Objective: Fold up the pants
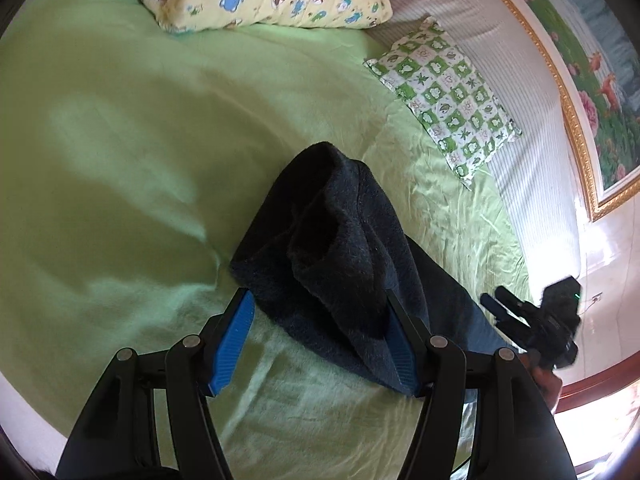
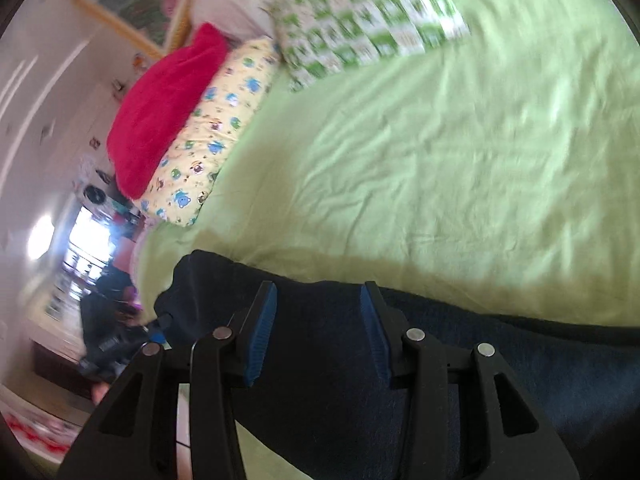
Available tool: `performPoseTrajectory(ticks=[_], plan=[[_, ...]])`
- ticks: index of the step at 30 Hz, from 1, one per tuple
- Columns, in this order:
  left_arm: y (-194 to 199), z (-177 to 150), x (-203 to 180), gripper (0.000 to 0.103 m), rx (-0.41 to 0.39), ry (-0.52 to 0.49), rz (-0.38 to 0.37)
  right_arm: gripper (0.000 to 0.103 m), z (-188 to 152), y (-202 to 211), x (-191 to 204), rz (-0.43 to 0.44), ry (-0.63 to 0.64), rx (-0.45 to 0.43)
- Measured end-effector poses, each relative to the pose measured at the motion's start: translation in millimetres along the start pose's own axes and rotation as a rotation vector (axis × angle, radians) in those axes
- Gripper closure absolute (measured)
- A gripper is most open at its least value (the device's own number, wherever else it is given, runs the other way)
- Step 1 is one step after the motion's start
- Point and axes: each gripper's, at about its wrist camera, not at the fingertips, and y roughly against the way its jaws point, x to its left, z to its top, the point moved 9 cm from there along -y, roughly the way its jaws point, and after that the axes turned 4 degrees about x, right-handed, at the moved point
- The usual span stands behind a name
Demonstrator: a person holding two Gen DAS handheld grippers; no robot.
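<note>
The pants (image 1: 340, 248) bunched between the left gripper (image 1: 320, 300)'s spread fingers. The right gripper (image 2: 318, 294), also parted, hung over them.

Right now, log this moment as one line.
task: fold pants | pants: bunched on bed | left gripper: open | right gripper: open
</note>
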Motion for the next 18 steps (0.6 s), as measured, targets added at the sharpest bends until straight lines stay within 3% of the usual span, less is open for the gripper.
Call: performPoseTrajectory(ticks=[5, 7, 10, 13, 18], plan=[[-8, 1, 2, 0.039, 0.008, 0.006, 0.002, 0.058, 11, -32, -8, -0.036, -0.007, 0.176], [-11, 2, 3, 0.039, 0.009, 0.012, -0.003, 0.058, 18, -36, -9, -0.066, 0.019, 0.209], [-17, 1, 6, 0.039, 0.013, 0.026, -0.018, 0.058, 25, -45, -9, -0.032, 0.031, 0.300], [-21, 3, 6, 0.039, 0.007, 0.031, -0.027, 0.058, 23, -61, 1, -0.014, 0.092, 0.401], [-26, 7, 3, 0.040, -0.007, 0.021, -0.035, 0.059, 6, -88, 4, -0.062, 0.148, 0.530]])
